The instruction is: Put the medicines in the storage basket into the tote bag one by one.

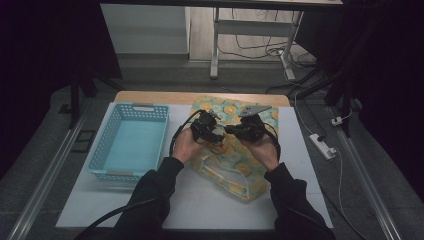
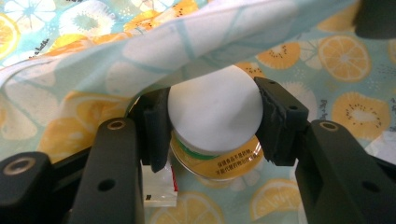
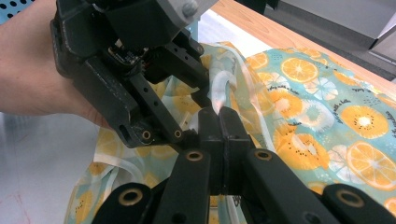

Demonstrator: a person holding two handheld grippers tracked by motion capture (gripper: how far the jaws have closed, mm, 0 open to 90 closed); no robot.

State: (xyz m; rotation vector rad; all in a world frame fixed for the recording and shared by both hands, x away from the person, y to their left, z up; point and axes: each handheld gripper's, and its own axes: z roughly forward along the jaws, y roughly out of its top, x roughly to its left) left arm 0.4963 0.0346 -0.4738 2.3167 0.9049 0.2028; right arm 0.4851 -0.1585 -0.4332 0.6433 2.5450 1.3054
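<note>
Dark sleeves and two forearms enter from the near edge of the counter [image 1: 200, 205], a white board with a wooden strip along its far edge, standing in a dim room with a grey floor, table legs and loose cables beyond. Across the middle and right of that counter lies the fruit-print bag [image 1: 235, 172], a soft pouch patterned with orange and kiwi slices, its long axis running from the far edge toward the near right. Left of it, near the left edge, sits the blue basket [image 1: 131, 142], apart from the bag. Both hands meet over the bag's far half. The right tongs [image 3: 219, 116] are pressed fully together on a fold of the bag's upper edge, lifting it to hold the mouth open. The left tongs [image 2: 212, 121] reach in under that raised flap, their jaws spread about halfway and closed on the white-lidded jar [image 2: 215, 128], a small round container with a yellow-labelled body lying inside the bag with its lid facing the left gripper. Judging from this, the jar must come straight back toward the left hand, out under the flap; the basket lies on that same side.
</note>
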